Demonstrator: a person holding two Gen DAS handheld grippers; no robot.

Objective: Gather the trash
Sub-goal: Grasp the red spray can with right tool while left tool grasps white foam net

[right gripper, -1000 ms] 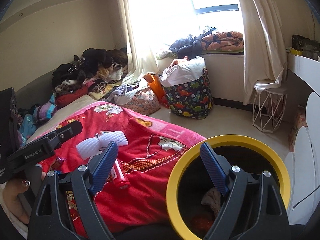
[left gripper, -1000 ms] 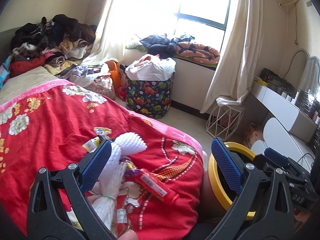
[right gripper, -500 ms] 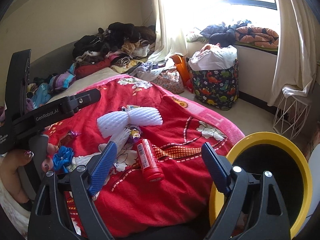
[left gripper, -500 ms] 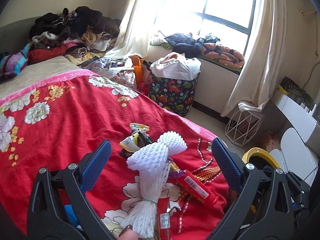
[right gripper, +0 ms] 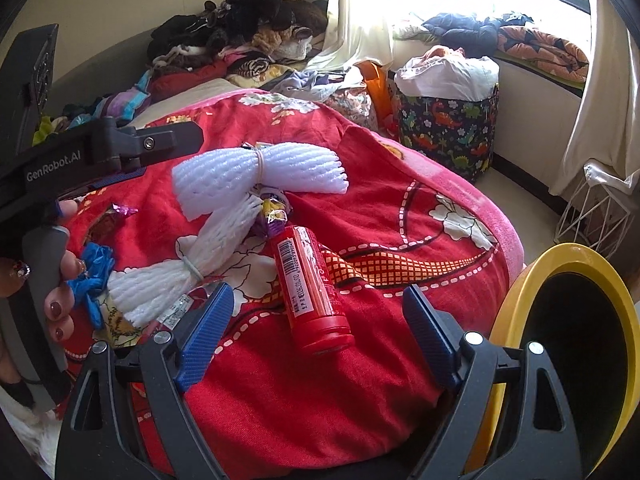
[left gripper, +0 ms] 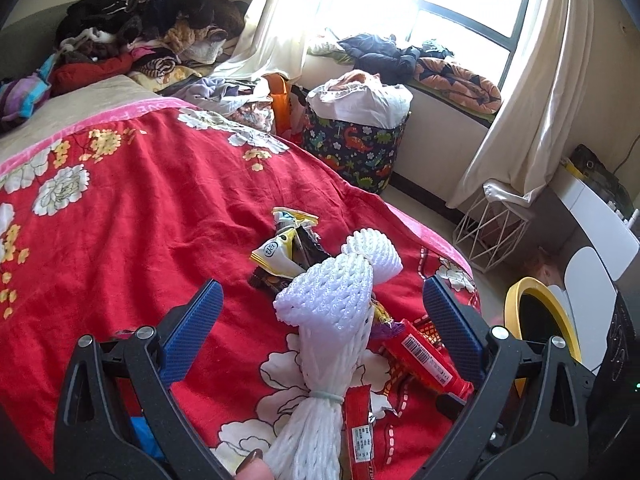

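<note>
Trash lies on the red flowered blanket (left gripper: 132,216): white foam nets (left gripper: 328,320) (right gripper: 256,172), a red tube (left gripper: 424,356) (right gripper: 312,292), yellow and black snack wrappers (left gripper: 280,252), a purple wrapper (right gripper: 274,212) and a crumpled blue wrapper (right gripper: 92,272). My left gripper (left gripper: 322,300) stands open just above the foam nets, its pads apart from them. My right gripper (right gripper: 318,300) is open too, with the red tube's capped end lying between its fingers, untouched. The yellow-rimmed bin (right gripper: 576,320) (left gripper: 536,320) stands on the floor at the bed's right edge.
A dinosaur-print hamper (right gripper: 448,124) full of laundry stands under the window. A white wire basket (left gripper: 492,232) sits by the curtain, with white furniture (left gripper: 592,208) at right. Heaped clothes (left gripper: 140,28) cover the bed's far end. A hand (right gripper: 60,276) holds the left gripper's handle.
Both grippers have swung left from the bin toward the bed and sunk closer to the trash. The foam nets and red tube now lie between the fingers. Both stay open.
</note>
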